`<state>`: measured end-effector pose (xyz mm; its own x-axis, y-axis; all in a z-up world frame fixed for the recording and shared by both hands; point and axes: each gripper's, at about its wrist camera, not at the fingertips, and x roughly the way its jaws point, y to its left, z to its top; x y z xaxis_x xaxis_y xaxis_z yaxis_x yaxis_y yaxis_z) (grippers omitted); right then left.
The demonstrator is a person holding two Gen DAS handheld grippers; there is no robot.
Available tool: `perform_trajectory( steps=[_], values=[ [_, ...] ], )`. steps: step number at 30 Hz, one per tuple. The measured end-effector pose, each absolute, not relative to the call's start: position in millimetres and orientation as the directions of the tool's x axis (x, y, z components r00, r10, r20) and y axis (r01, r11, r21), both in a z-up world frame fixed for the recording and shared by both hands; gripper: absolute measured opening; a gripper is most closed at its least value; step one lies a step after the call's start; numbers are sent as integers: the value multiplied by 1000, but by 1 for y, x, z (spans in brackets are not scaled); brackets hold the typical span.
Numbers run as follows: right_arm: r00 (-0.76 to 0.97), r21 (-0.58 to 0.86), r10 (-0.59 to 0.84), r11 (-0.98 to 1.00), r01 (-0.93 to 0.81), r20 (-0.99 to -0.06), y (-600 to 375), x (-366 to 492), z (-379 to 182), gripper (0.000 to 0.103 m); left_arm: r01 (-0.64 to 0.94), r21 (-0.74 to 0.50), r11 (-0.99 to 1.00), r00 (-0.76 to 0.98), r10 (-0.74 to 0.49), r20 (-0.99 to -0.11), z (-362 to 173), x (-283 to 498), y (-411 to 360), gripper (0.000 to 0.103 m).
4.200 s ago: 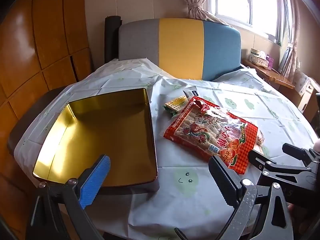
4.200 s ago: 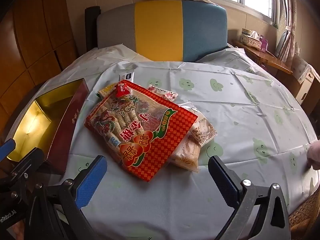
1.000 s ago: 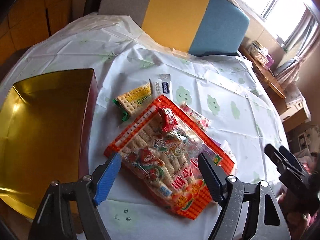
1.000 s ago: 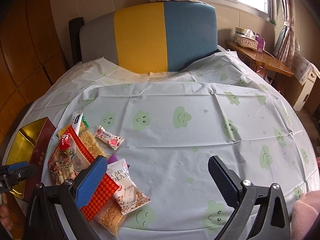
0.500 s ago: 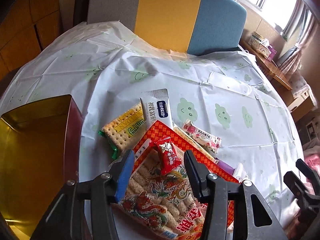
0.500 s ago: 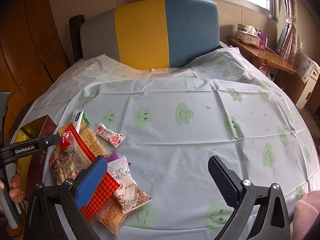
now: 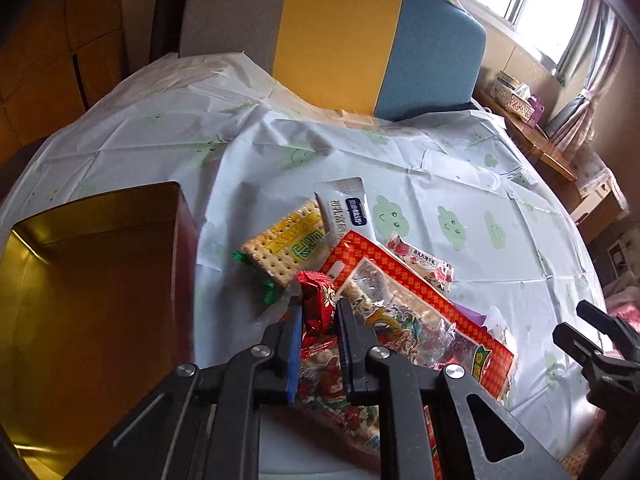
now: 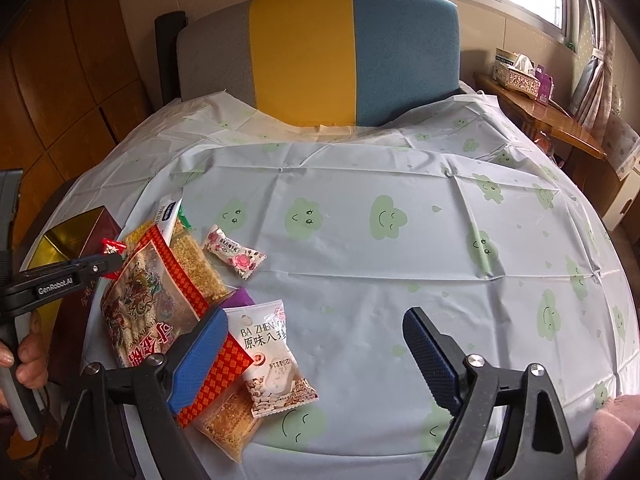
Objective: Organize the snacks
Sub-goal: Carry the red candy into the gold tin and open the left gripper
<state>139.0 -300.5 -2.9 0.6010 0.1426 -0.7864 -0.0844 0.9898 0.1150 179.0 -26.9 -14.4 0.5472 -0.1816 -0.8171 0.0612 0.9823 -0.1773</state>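
My left gripper [image 7: 319, 304] is shut on a small red candy packet [image 7: 318, 314] that sits on top of the big red snack bag [image 7: 424, 320]. The right wrist view shows the same grip [image 8: 110, 258] beside the open gold tin [image 8: 72, 236]. My right gripper [image 8: 316, 316] is open and its jaws are closing; its pads press on nothing. A white nut packet [image 8: 272, 356] lies just below its left finger. The tin [image 7: 88, 280] stands to the left of the snack pile.
A cracker pack [image 7: 284, 248], a white sachet [image 7: 348, 208], a rose-print candy [image 8: 234, 252], a purple packet [image 8: 238, 298] and an amber packet [image 8: 230, 416] lie around the bag. A grey, yellow and blue chair back [image 8: 352, 52] stands behind the table. A hand [image 8: 28, 356] holds the left gripper's handle.
The left gripper has moved forward over the big red bag and its jaws have shut on the small red candy packet. The right jaws have narrowed a little.
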Motion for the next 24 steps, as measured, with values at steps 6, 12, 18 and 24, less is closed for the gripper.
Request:
perform_trajectory(
  steps=[6, 12, 18, 24],
  values=[
    [578, 86, 142, 989, -124, -803, -289, 138, -9, 91, -2, -147, 989, 601, -117, -791, 5, 156, 27, 16],
    [566, 64, 182, 973, -222, -804, -268, 132, -11, 84, -119, -137, 983, 593, -40, -804, -8, 141, 83, 16],
    [518, 38, 227, 936, -349, -825, -232, 123, -20, 84, -166, -117, 979, 554, -5, -832, -34, 130, 108, 16],
    [509, 45, 282, 902, -429, -813, -193, 111, -16, 82, -170, -102, 980, 533, 4, -846, -49, 129, 113, 16]
  ],
)
